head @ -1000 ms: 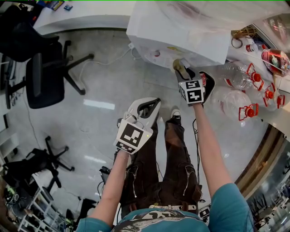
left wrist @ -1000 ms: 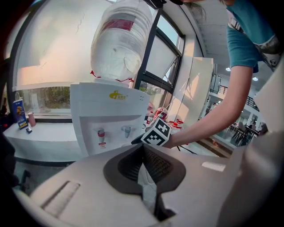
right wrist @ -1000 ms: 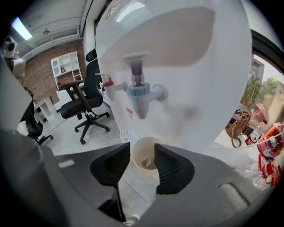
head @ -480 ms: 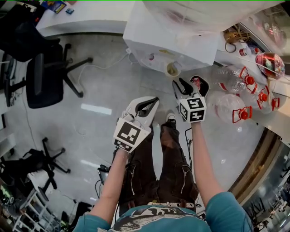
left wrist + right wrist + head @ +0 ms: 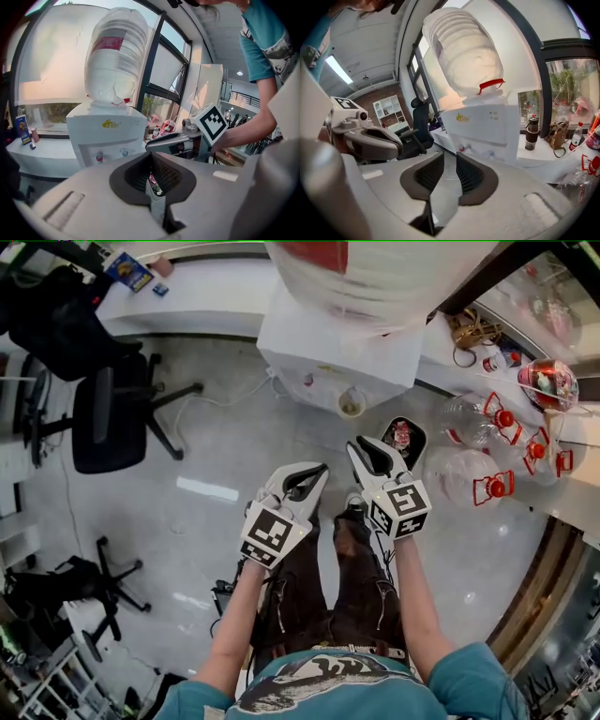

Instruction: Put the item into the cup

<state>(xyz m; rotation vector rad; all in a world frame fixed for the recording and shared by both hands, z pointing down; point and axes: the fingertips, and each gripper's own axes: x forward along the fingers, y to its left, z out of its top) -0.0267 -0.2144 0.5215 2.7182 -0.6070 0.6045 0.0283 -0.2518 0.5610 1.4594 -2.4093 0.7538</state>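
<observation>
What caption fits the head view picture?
The left hand-held gripper and right hand-held gripper, its empty jaws just closing, hang before the water dispenser and its cup.

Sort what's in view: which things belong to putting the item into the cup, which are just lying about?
Job: small pale cup standing at the front of the white water dispenser; the item cannot be made out.
Lying about: black office chair; clear plastic jugs with red handles; black container of small things.

The left gripper (image 5: 152, 177) has its jaws pulled close, with only a thin slit and nothing in it. Ahead stands a white water machine (image 5: 105, 133) with a big bottle (image 5: 117, 61) on top. The right gripper (image 5: 157, 143) is at the right.
</observation>
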